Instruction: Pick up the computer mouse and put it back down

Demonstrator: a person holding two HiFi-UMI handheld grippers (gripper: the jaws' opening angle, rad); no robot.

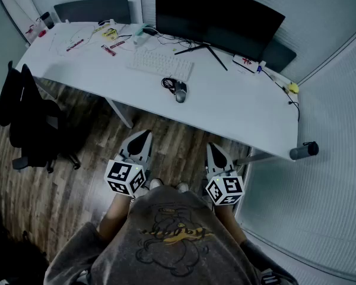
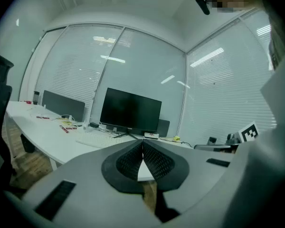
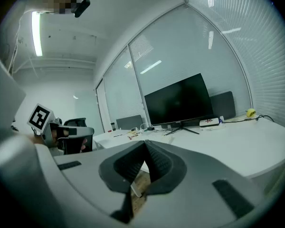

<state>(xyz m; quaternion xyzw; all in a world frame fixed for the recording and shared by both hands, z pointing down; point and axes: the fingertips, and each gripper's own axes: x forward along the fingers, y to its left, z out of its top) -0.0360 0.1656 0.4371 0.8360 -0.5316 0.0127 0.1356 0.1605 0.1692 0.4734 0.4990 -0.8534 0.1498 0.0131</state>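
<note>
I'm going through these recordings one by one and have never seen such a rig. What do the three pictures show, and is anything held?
There is no robot: a person stands before a white desk holding two tools, the left hand-held gripper and the right hand-held gripper. The head view looks down from a camera on the person's head. The left gripper view and right gripper view come from cameras riding on each tool, looking along its two jaws. On the desk are a computer mouse, a keyboard and a monitor. Both pairs of jaws are shut with nothing between them, so the mouse lies untouched.
</note>
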